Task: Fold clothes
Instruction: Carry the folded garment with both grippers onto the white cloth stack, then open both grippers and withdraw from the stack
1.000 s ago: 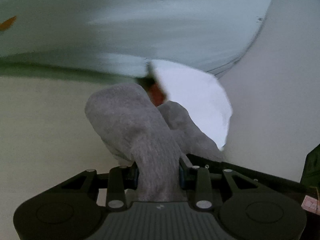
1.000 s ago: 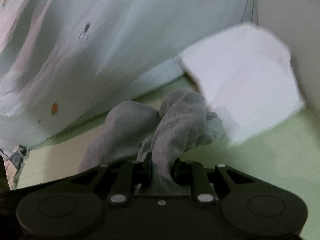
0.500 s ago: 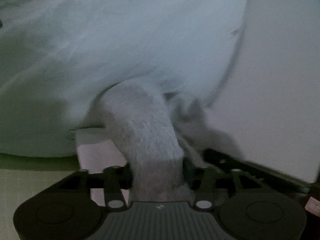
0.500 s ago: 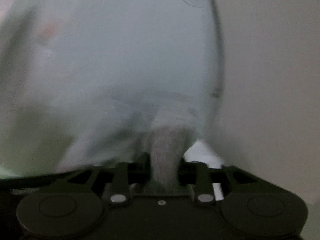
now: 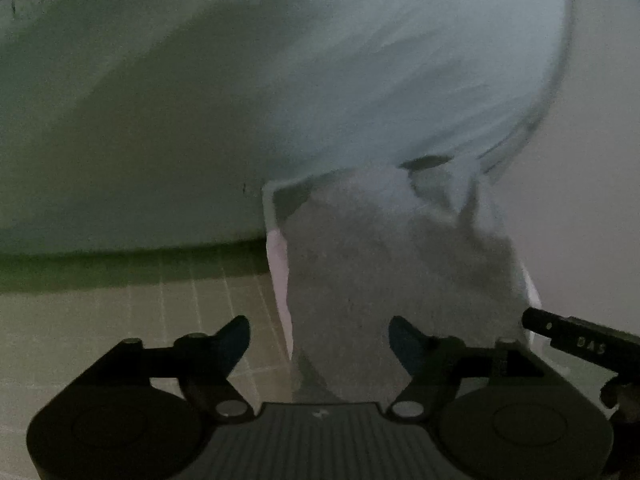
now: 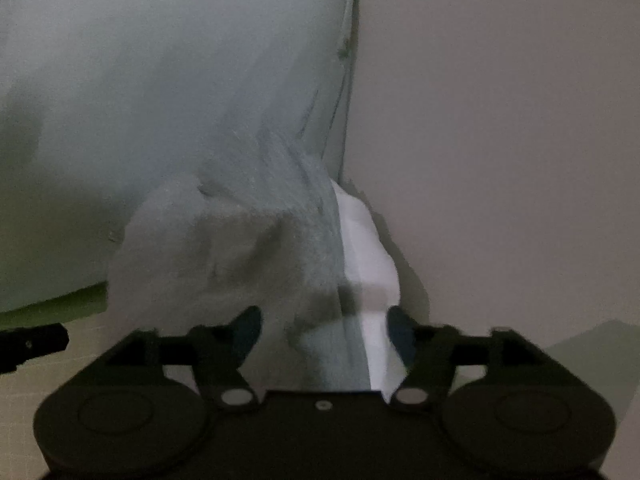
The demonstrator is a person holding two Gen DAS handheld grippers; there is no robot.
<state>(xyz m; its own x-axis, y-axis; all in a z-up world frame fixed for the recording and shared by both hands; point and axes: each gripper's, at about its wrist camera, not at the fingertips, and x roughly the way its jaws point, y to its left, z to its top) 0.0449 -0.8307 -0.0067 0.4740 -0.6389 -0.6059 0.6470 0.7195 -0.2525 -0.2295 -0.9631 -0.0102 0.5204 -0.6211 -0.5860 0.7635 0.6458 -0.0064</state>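
Note:
A pale blue-white garment [image 5: 360, 92] fills the upper part of both views, also in the right wrist view [image 6: 180, 100]. Its grey fleecy cuff or hem [image 5: 380, 272] lies bunched in front of my left gripper [image 5: 320, 336], whose jaws stand open around the cloth without pinching it. In the right wrist view the same grey fabric [image 6: 224, 256] and a white patch [image 6: 368, 248] lie between the spread jaws of my right gripper [image 6: 324, 328], which is open too. The image is dim and blurred.
A green gridded mat [image 5: 120, 312] covers the table under the garment. The other gripper's dark tip [image 5: 576, 340] shows at the right edge of the left wrist view. A plain pale wall [image 6: 500, 120] stands to the right.
Both grippers were shut on the grey fabric; now both have opened and let it go. The garment has swung down over the mat and fills more of the views.

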